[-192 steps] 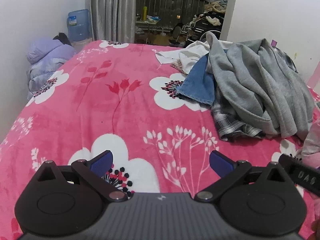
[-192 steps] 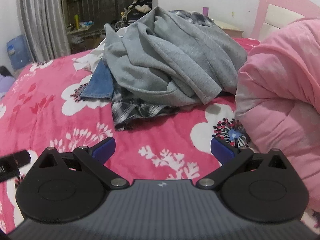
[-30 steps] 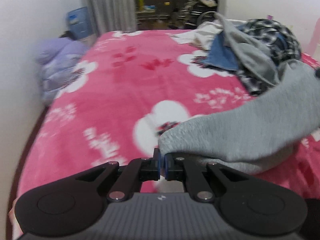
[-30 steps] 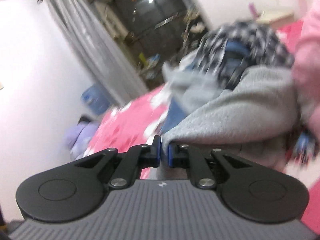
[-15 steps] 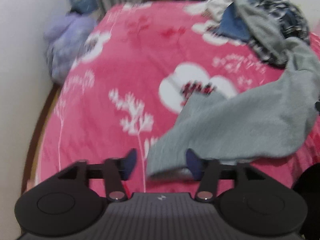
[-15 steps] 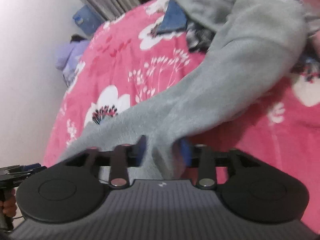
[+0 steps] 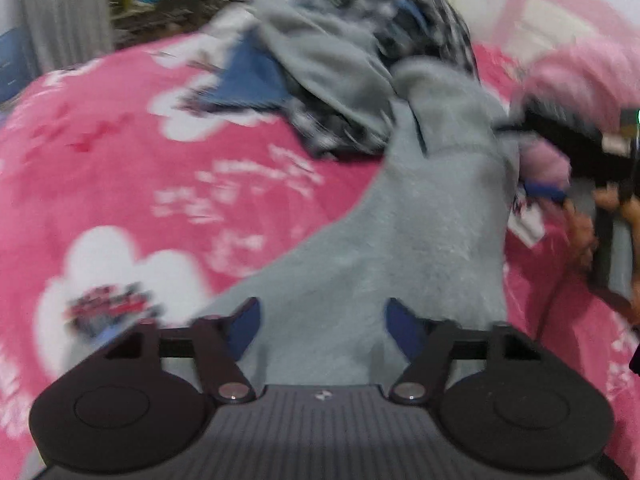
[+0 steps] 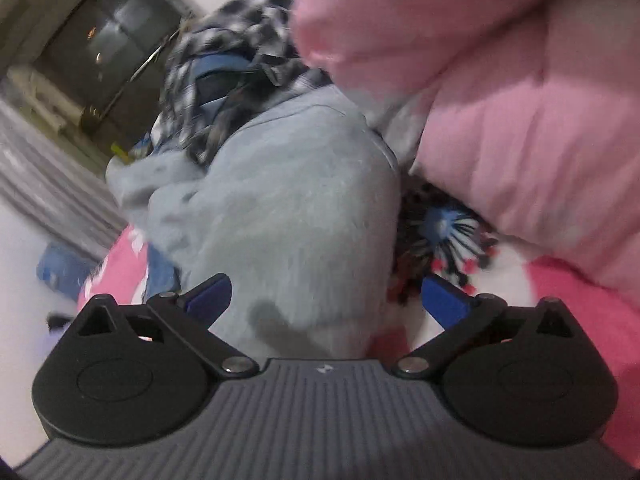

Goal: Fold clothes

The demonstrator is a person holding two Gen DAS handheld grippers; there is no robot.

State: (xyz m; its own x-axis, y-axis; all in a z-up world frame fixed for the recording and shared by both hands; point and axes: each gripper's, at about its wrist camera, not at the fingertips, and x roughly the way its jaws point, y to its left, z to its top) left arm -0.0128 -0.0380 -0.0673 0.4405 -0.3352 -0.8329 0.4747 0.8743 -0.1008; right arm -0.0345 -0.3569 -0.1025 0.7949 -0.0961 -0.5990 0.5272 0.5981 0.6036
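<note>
Both grippers stand with their blue-padded jaws spread apart and nothing pinched between them: the left gripper [image 7: 322, 326] hovers over the near end of the grey sweatshirt [image 7: 404, 240], and the right gripper [image 8: 326, 298] hovers over the same sweatshirt [image 8: 288, 208] from the other side. The garment lies stretched across the pink floral blanket [image 7: 120, 168], its far end running up into the clothes pile [image 7: 360, 60], where a plaid shirt [image 8: 224, 40] and a blue denim piece [image 7: 248, 76] are tangled together. A pink quilt [image 8: 500, 100] bulges just beside the sweatshirt on the right. No container shows in either view. A second ago each gripper was clamped on a grey edge and the cloth hung lifted; half a second ago the jaws had begun to part. Now they gape wider and the cloth rests on the bed. Both views are blurred.
</note>
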